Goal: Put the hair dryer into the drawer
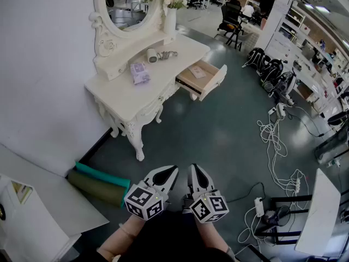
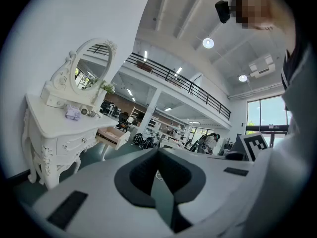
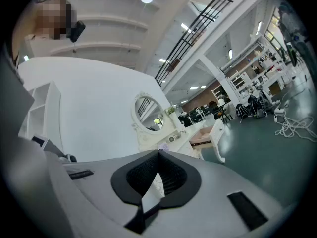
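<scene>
hair dryer [image 1: 151, 55] on table [image 1: 126, 100] | round end toward camera | drawer [image 1: 216, 82] open

A hair dryer [image 1: 151, 55] is seen lying on the table [image 1: 126, 100] beside a purple packet [image 1: 140, 72], the drawer [image 1: 216, 82] is pulled open, and, well apart from these, the left gripper [image 1: 172, 171] and right gripper [image 1: 194, 170] are held side by side.

Top edge is cutting off the mirror [image 1: 130, 7] in head view. Hair dryer [image 1: 152, 55] on the table [image 1: 131, 100] is showing too small for details, & also the flat thing [image 1: 197, 73] in drawer [image 1: 216, 82]
</scene>
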`<state>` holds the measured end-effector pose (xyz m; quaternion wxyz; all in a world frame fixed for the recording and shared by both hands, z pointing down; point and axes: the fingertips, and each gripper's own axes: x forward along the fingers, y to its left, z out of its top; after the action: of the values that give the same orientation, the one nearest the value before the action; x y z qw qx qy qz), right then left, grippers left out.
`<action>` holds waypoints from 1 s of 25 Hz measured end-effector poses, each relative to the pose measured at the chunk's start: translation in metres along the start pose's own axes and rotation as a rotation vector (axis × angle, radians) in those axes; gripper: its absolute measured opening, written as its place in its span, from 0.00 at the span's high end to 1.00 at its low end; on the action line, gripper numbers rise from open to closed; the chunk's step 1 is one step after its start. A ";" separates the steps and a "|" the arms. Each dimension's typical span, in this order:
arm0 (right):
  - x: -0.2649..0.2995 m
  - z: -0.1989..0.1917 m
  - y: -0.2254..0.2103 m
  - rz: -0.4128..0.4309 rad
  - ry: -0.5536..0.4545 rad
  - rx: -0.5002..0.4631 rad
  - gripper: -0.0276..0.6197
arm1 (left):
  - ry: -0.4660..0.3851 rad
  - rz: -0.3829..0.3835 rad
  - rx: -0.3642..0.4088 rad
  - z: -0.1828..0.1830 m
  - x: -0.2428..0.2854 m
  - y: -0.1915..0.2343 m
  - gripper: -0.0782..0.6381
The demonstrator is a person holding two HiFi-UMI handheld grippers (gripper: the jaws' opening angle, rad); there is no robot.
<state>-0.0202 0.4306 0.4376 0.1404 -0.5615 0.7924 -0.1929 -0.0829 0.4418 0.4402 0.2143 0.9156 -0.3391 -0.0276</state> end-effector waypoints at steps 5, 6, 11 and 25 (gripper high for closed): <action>0.007 -0.003 0.007 0.016 0.014 -0.014 0.94 | 0.022 -0.023 -0.003 0.000 0.000 0.006 0.89; 0.008 -0.004 0.008 0.018 0.011 -0.012 0.94 | 0.024 -0.028 -0.003 0.000 -0.001 0.007 0.89; 0.006 -0.015 0.013 -0.002 0.003 -0.015 0.94 | 0.045 -0.049 -0.003 -0.004 -0.005 0.009 0.89; 0.026 -0.026 -0.005 -0.056 0.047 -0.015 0.94 | 0.063 -0.037 -0.039 -0.006 0.008 0.033 0.89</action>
<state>-0.0360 0.4080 0.4625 0.1120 -0.5798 0.7807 -0.2043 -0.0954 0.4166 0.4597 0.2422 0.9178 -0.3146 -0.0095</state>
